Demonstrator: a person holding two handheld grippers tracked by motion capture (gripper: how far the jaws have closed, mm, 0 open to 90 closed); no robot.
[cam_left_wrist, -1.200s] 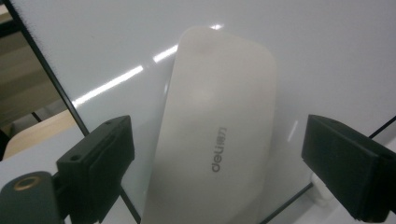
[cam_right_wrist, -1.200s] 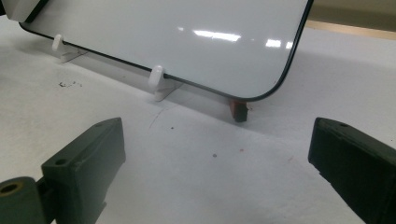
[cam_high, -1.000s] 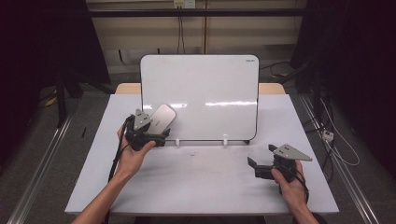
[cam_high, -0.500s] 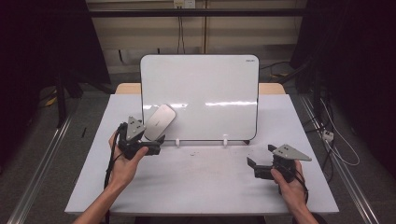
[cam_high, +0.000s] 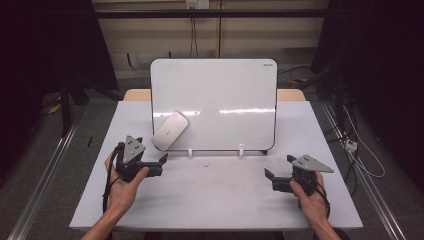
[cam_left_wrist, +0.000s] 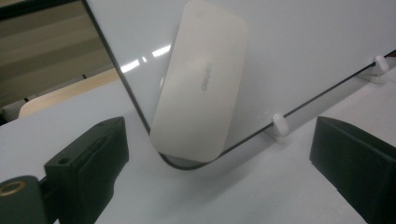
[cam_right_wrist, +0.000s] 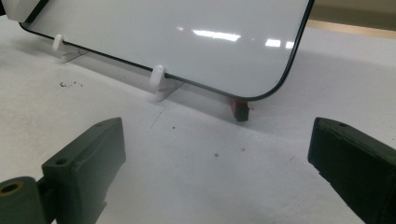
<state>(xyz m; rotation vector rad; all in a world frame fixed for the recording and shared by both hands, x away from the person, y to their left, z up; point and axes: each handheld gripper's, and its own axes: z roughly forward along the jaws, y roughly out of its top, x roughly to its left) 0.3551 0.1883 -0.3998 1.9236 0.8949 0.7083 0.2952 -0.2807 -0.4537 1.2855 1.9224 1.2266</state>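
While its two black jaws stand wide apart with nothing between them, the left gripper (cam_high: 150, 167) rests low over the table in the person's left hand (cam_high: 122, 182), aimed at the flat, rounded-oblong whitish eraser (cam_high: 170, 131) just ahead. That eraser clings tilted to the lower left corner of the upright white glossy board with a thin black rim (cam_high: 215, 102), its lower end overlapping the board's rounded corner; in the left gripper view the eraser (cam_left_wrist: 201, 88) sits apart from both jaws and carries faint grey lettering. The right gripper (cam_high: 280, 181), held in the right hand (cam_high: 311, 197) near the table's front right, is likewise spread wide and empty, well apart from the board. Its view shows the board's lower edge propped on small white clip feet (cam_right_wrist: 158, 79), with a small red-and-black block (cam_right_wrist: 240, 110) under the corner. Everything stands on a pale grey matte tabletop (cam_high: 215, 200), faintly speckled with dark specks. Beyond lie a wooden edge (cam_high: 290, 95), dark curtains (cam_high: 60, 45) and loose cables (cam_high: 355, 150) on the floor.
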